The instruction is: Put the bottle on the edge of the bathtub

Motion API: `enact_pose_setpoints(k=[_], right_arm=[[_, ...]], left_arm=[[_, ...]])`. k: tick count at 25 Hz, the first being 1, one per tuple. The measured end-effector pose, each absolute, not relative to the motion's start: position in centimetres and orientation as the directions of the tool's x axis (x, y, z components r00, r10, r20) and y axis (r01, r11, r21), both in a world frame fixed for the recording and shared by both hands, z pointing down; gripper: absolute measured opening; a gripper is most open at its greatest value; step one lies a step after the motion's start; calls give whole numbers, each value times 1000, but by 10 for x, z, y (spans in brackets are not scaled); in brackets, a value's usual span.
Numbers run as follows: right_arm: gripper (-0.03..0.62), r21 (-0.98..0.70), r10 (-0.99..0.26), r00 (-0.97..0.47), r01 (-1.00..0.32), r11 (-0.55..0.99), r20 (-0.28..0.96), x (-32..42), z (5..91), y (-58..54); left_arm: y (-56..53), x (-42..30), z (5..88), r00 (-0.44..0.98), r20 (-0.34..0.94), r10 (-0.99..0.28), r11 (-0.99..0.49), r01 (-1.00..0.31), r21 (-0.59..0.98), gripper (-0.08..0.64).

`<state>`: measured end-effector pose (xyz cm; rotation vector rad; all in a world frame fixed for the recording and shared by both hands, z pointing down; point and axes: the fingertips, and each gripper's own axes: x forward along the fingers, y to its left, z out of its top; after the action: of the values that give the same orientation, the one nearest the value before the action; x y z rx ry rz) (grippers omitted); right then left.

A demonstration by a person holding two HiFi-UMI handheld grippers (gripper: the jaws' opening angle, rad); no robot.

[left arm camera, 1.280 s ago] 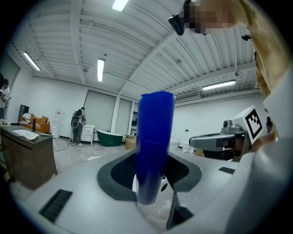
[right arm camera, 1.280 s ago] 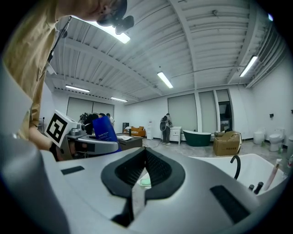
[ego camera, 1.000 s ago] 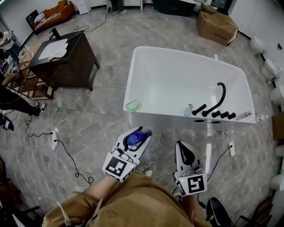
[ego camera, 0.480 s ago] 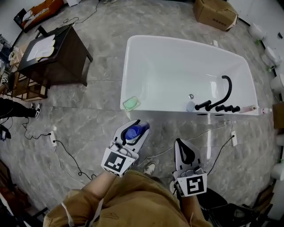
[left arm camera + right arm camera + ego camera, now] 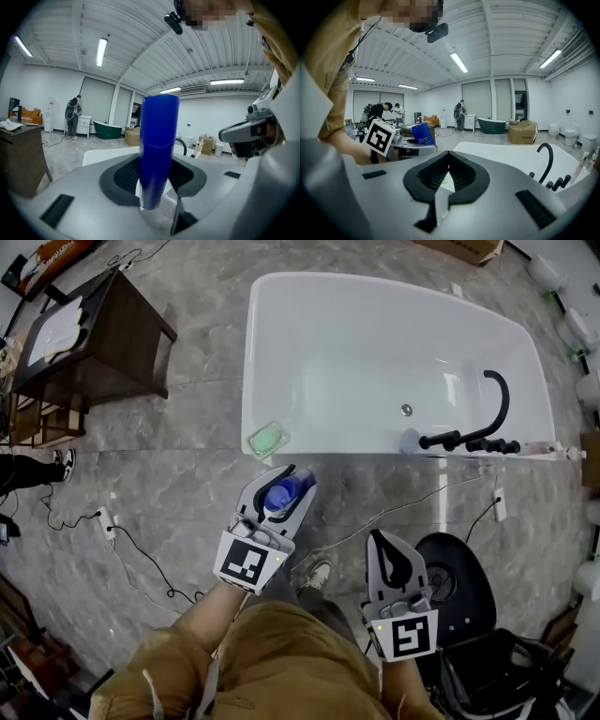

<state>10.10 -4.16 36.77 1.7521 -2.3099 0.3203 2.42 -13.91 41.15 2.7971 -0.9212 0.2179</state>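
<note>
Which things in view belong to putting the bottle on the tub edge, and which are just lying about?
Job: blue bottle, left tongs gripping it, white bathtub.
Lying about: green soap dish, black faucet, dark wooden table.

- The near rim of the bathtub (image 5: 328, 454) is free between the green soap dish (image 5: 268, 439) and the black faucet (image 5: 441, 440).
- The floor (image 5: 178, 493) before it is open.
</note>
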Motion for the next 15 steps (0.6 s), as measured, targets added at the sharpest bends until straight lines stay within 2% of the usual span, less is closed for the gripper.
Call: enact_pose_setpoints(k=[15], right_arm=[[3,-58,-906,-239,-971,233,349,109,431,-97]], left_arm=[[-214,42,507,781,264,-566,-785,-609,118,160]])
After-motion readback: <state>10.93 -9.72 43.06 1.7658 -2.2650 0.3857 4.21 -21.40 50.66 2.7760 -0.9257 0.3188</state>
